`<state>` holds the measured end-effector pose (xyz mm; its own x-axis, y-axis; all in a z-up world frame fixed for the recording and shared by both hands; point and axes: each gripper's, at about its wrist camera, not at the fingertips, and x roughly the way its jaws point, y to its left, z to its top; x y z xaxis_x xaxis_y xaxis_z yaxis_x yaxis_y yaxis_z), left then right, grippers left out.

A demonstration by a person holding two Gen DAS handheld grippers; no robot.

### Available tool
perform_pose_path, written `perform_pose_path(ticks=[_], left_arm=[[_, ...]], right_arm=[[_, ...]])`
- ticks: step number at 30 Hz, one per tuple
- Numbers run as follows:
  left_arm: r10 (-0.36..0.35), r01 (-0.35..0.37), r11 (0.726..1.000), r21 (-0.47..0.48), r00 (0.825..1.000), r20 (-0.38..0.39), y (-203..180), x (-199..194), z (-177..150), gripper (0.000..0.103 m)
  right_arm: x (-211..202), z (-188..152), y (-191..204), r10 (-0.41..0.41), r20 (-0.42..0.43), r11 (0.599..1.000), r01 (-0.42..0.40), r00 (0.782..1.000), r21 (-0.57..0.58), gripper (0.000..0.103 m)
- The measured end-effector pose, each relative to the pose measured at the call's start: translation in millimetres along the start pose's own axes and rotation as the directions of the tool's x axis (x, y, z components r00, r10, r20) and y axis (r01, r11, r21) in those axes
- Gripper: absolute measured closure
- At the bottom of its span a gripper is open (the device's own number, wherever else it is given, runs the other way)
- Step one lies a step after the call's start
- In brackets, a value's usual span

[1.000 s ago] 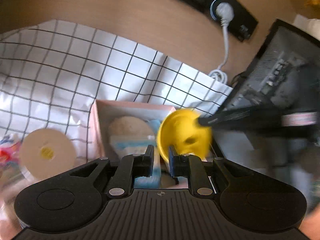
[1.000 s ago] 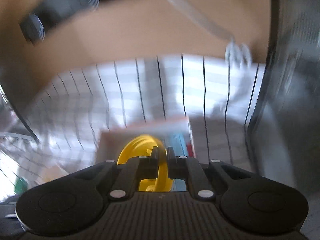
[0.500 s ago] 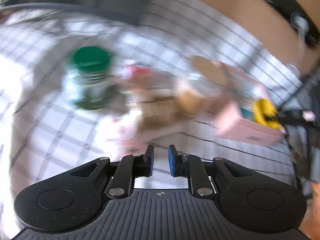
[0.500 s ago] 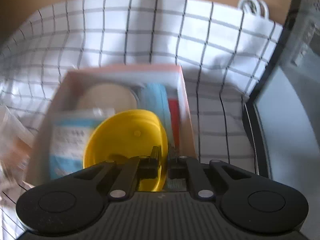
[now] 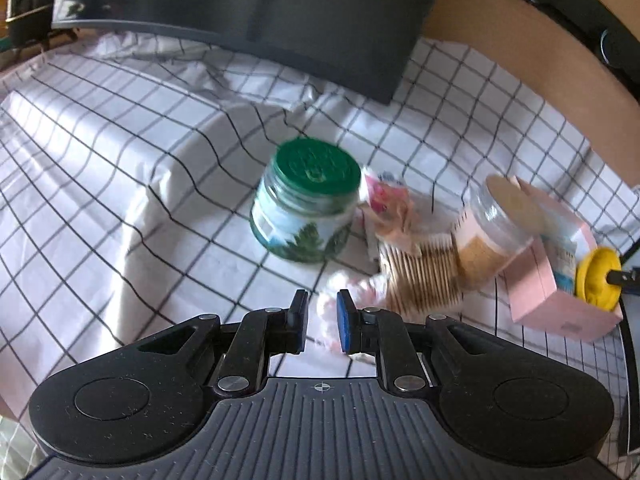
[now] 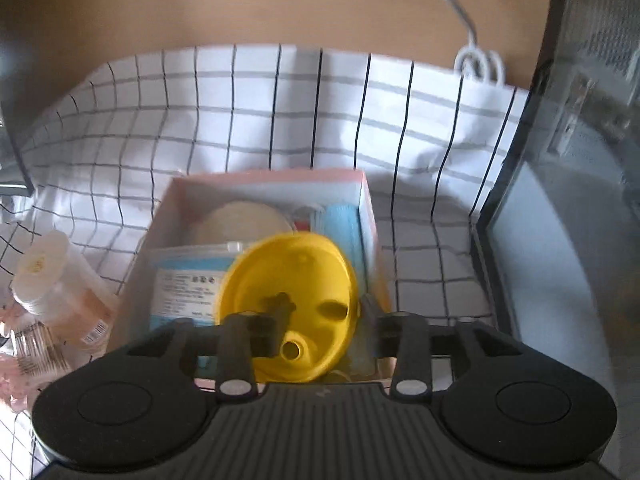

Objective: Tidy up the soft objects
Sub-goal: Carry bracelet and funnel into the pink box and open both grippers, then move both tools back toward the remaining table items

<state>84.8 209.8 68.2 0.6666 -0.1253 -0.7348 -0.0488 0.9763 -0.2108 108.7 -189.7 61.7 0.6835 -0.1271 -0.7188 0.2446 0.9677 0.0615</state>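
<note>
A pink box (image 6: 366,200) on the checked cloth holds a round beige pad (image 6: 244,220), a blue-labelled pack (image 6: 188,284) and a blue item (image 6: 340,224). A yellow funnel (image 6: 288,304) leans in the box between my right gripper's (image 6: 320,312) spread fingers, which are open around it. In the left wrist view the box (image 5: 556,292) and funnel (image 5: 598,280) sit far right. My left gripper (image 5: 322,316) hovers nearly closed and empty over the cloth, just in front of a pink-white soft item (image 5: 352,292).
A green-lidded jar (image 5: 308,200), a tipped clear jar of beige grains (image 5: 492,232), a pack of cotton swabs (image 5: 420,276) and a pink wrapper (image 5: 388,204) lie mid-cloth. A dark monitor (image 5: 280,12) stands behind. A grey case (image 6: 580,200) stands right of the box.
My right gripper has opened and let go of the yellow funnel in the box. My left gripper swung left away from the box, toward the jars and swabs.
</note>
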Motion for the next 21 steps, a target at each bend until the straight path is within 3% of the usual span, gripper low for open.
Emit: perform_pose_path(ticks=[6,12,15,21], left_arm=[[-0.029,0.029,1.000,0.002,0.999,0.041,-1.0,-5.0,9.0,0.086],[-0.091,0.091,0.994,0.066,0.996,-0.002,-17.6,-3.7,5.8,0.086],[-0.091,0.093,0.991,0.094,0.995,-0.028,-22.2,-3.9,-0.4,0.086],[-0.061,0.063,0.995,0.074,0.998,-0.034,-3.7,-11.6,-9.6,0.086]], right_arm=[[-26.4,-9.4,-1.8,0.059,0.065,0.998,-0.059,0.996,-0.010,0.058],[22.8,0.5,9.6,0.101,-0.063,0.995,-0.101,0.993,-0.006,0.060],[64.3,-1.1,10.4,0.068,-0.151,0.997,-0.064,0.986,0.031,0.062],[58.5,-16.0,20.7,0.025,-0.119,0.999,-0.029,0.993,-0.032,0.064]])
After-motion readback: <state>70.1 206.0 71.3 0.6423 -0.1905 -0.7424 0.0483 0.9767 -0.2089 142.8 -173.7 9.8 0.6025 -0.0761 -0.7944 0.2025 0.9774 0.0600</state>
